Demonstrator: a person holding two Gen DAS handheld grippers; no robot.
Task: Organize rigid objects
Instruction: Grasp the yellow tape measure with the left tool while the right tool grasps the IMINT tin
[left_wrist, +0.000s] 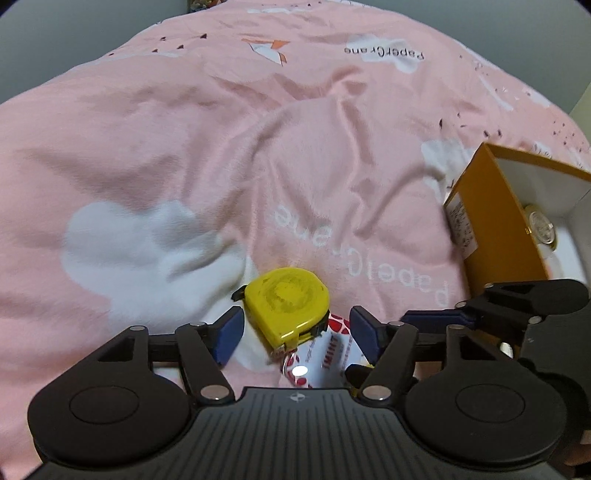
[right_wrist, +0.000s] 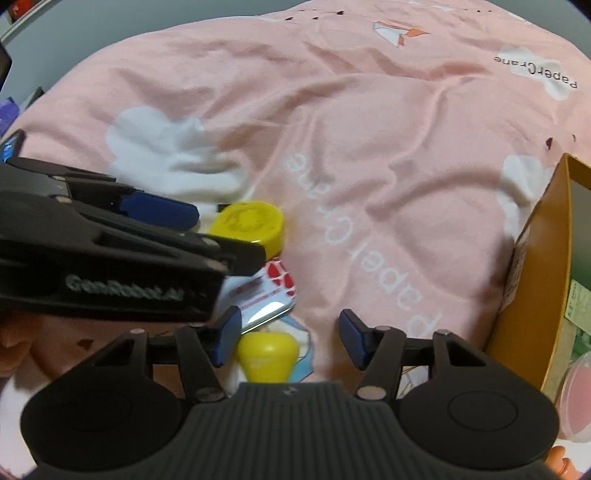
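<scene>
Landmark: yellow tape measure, lying flat on the pink bedspread.

Left of it: only the white cloud print on the cloth. Left gripper is spread around the tape, pads clear of both sides, nothing pinched.

Tape measure itself: hard plastic shell, probably dense for its size, smooth rounded top, so likely slippery. Best hold is across the flat faces or the straight sides, not the curved edge. The tape tip and black lock at its near edge could snag.

Just right of and nearer than it: glossy white-and-red packet, touching or slightly under the tape; thin, slick, hard to pinch flat. Nearer again, in the right wrist view, a yellow plastic piece, looks light and stiff. Right gripper is spread over it, off-centre, no contact visible.

Well right of the tape: open orange box, white inside, a round thing already in it. Likely the drop target.

Surface: soft, wrinkled bed, gives under load, so pressing down sinks objects. Grey wall behind.
</scene>
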